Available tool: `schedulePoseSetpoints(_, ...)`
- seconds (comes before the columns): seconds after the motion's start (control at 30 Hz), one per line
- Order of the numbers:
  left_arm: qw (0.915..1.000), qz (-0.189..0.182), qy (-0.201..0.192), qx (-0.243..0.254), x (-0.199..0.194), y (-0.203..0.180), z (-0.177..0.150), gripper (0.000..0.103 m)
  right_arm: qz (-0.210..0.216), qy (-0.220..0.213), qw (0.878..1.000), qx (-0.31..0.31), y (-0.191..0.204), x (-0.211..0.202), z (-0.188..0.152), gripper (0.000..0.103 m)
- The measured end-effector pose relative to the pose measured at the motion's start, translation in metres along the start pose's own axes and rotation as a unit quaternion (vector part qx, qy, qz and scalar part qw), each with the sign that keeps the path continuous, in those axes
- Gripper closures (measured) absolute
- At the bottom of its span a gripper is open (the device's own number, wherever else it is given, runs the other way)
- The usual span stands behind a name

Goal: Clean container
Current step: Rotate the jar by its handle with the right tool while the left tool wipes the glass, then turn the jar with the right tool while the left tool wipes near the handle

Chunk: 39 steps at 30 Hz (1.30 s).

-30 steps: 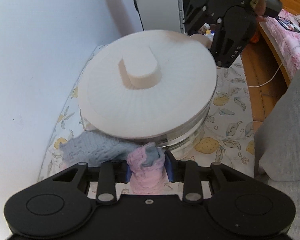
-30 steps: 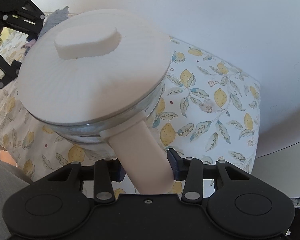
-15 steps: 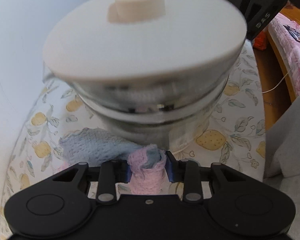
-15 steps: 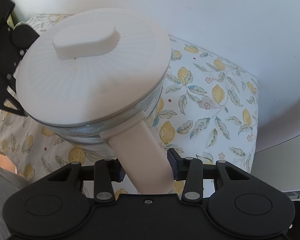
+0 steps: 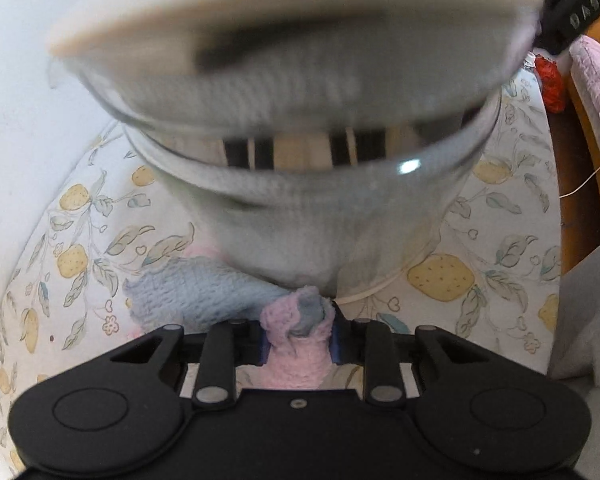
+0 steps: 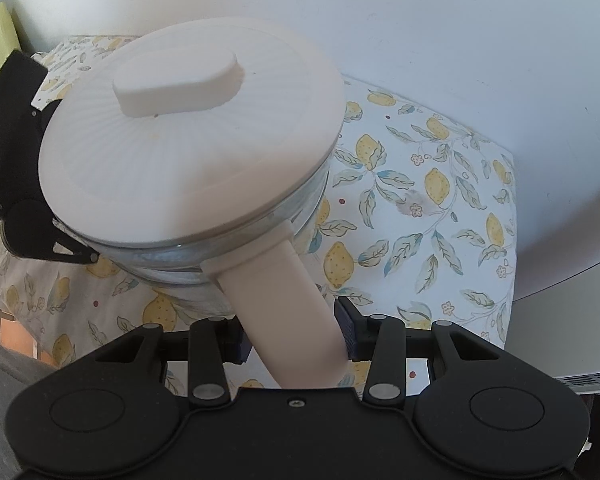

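Now we pinch a pink and blue cloth [image 5: 296, 328] in our left tongs [image 5: 298, 336], bunched just ahead of the fingers so it can rub the glass wall of the pot [image 5: 308, 200] looming close above. Our right tongs [image 6: 296, 344] clamp the pot's handle [image 6: 284, 304], keeping it raised and tilted off the lemon-print tablecloth [image 6: 432, 208], with the lid [image 6: 196, 136] on.

A lemon-print tablecloth [image 6: 432, 208] covers the table against a white wall [image 6: 460, 20], with a pink quilt [image 5: 596, 80] off to one side.
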<state>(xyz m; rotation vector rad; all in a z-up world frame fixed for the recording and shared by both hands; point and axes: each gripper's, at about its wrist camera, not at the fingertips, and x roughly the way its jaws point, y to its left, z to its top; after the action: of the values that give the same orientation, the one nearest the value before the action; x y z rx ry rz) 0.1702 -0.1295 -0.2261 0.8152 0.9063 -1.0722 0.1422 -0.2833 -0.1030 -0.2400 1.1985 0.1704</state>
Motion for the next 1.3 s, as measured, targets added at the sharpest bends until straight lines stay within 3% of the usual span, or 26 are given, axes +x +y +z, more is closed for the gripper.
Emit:
schedulePoseSetpoints(0.37, 0.9986, 0.014, -0.046, 0.022, -0.071, -0.002, 0.012, 0.078, 0.013, -0.013, 1.0, 0.014, 0.003, 0.001, -0.005, 0.056)
schedulePoseSetpoints(0.63, 0.9972, 0.014, -0.051, 0.053, -0.102, -0.008, 0.023, 0.078, 0.019, -0.019, 0.999, 0.018, 0.008, 0.002, -0.006, 0.056)
schedulePoseSetpoints(1.07, 0.9975, 0.021, -0.039, 0.055, -0.077, -0.01, 0.026, 0.077, 0.009, -0.018, 0.999, 0.037, 0.015, 0.0, -0.006, 0.057)
schedulePoseSetpoints(1.3, 0.9993, 0.021, -0.027, 0.014, -0.047, -0.008, 0.023, 0.076, 0.009, -0.018, 0.999, 0.044, 0.015, 0.0, -0.005, 0.057)
